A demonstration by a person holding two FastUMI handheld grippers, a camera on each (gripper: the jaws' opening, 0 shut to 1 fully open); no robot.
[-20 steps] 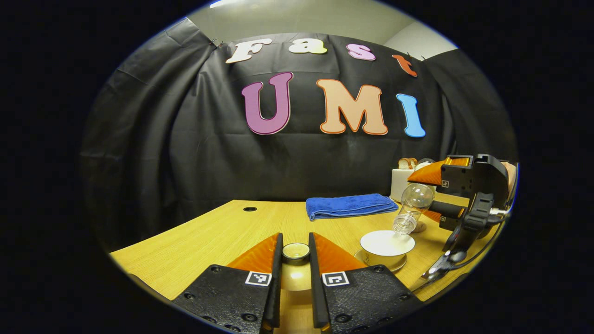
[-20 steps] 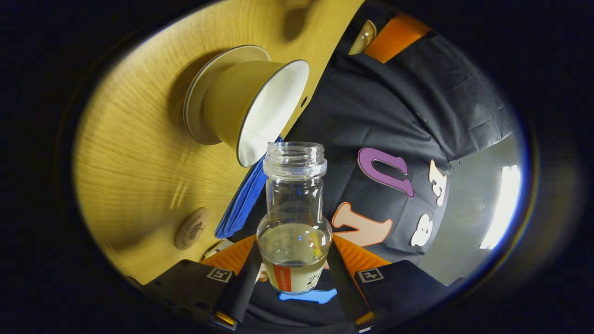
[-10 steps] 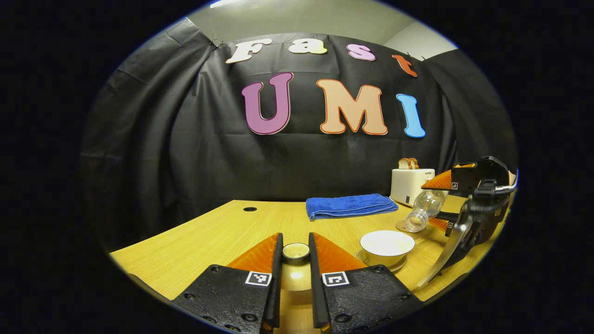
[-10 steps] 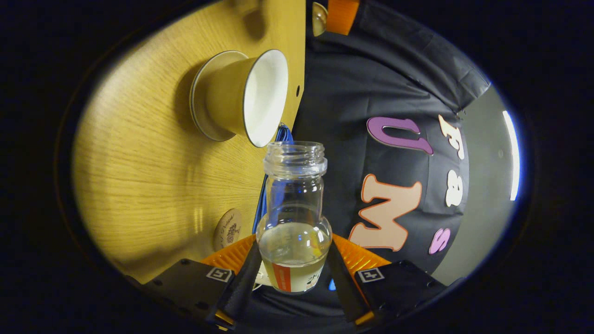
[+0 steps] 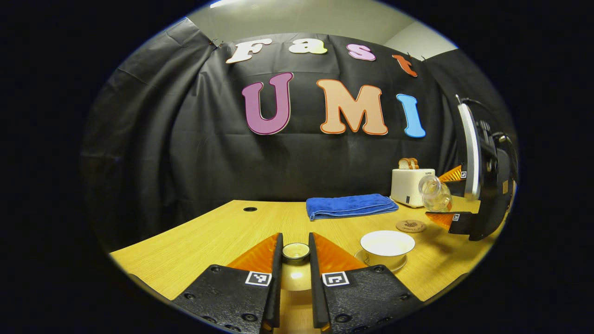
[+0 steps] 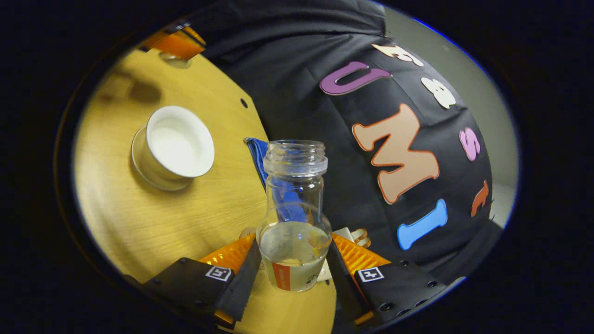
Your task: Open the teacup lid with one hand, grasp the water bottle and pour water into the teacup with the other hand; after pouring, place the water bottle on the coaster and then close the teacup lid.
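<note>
Water bottle [image 6: 294, 218]: clear glass, uncapped, bulbous body under a narrower threaded neck, a shallow pool of water left in the body and a label band at its base. Your right gripper [image 6: 294, 269] is clenched on that body, one finger pressed on each side, and carries it in the air above the counter [image 6: 139, 218]. In the right gripper view the bottle's long axis runs straight away from the camera, mouth farthest out. In the left gripper view the same bottle [image 5: 435, 194] hangs tilted, above and just right of the round coaster [image 5: 410, 226], not touching it. The teacup [image 5: 387, 245] stands open on its saucer, white inside, left of the coaster. Your left gripper [image 5: 295, 253] is closed on the knob of the teacup lid [image 5: 295, 251], held low over the counter and well apart from the cup.
</note>
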